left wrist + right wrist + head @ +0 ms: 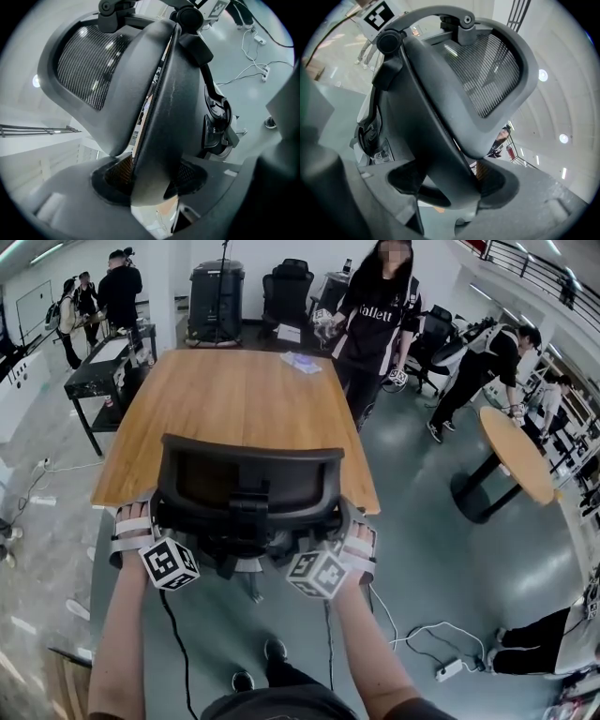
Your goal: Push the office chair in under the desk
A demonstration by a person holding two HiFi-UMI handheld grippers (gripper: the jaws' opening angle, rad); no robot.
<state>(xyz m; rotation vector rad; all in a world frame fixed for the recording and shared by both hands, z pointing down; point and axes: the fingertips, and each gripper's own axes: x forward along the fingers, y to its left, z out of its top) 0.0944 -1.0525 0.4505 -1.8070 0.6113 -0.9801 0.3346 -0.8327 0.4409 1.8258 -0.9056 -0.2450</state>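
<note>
Head view: the desk (234, 399) fills the middle. The chair (248, 479) stands at its near edge, with the backrest close to the rim and the seat out of sight. The left gripper (139, 521) and right gripper (356, 540) each clamp one side of the backrest. The push looks nearly done; maybe a last nudge is left. White lettering on a bystander's shirt (377, 313) is too blurred to read.

- Black shirt (380, 320) on the person standing at the far right corner of the desk (234, 399): white lettering across the chest, roughly "allett". The first letter cannot be made out.
- Left marker cube (170, 563) and right marker cube (317, 575): black-and-white square code patterns on their faces.
- Any other print in the room is too small or blurred to read.
</note>
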